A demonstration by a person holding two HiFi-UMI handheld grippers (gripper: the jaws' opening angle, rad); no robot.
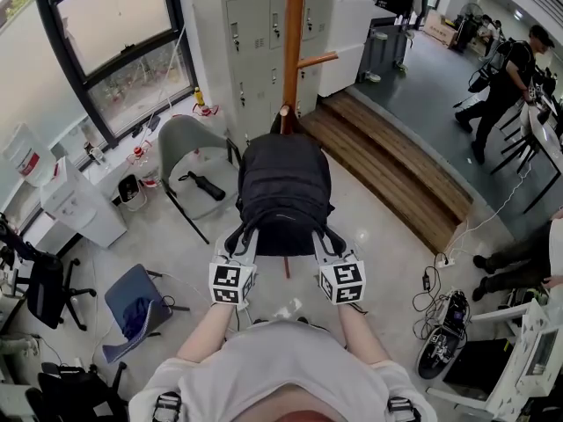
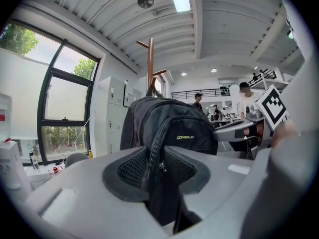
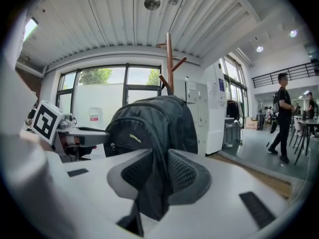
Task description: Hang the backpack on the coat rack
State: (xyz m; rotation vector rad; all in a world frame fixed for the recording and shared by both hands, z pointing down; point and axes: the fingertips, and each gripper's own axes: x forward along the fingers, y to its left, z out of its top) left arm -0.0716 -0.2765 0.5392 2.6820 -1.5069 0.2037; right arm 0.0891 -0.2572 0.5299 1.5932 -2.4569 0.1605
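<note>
**Both claws pinching the backpack's near end, backpack up against the coat rack**

Nearest, at the bottom of the head view: the wearer's white shirt [image 1: 273, 367], both forearms reaching forward side by side. The left claw [image 1: 239, 236] is on the left near corner of the black backpack [image 1: 283, 183]. Its own view shows the jaws only narrowly apart, with a fold of black fabric and a zipper line filling the gap and both mesh pads on it. The right claw [image 1: 324, 236] is on the right near corner. Its jaws are also narrowly apart and clamped on a fold of the same fabric, which hangs down below the pads. Both claws point roughly level.

The backpack is off the floor, stretching away from the claws. Its far top end touches the wooden coat rack [image 1: 292, 25], just below a side peg [image 1: 317, 60]. Can't tell whether the top loop is over a peg.

Left of the backpack is a grey chair [image 1: 189, 143]. A blue chair [image 1: 132, 306] sits nearer left. Behind the rack are grey lockers [image 1: 255, 33], with a window [image 1: 114, 51] far left. Wooden step [image 1: 396, 165] right of the rack. Far right, a person in black [image 1: 506, 77] is walking.
</note>
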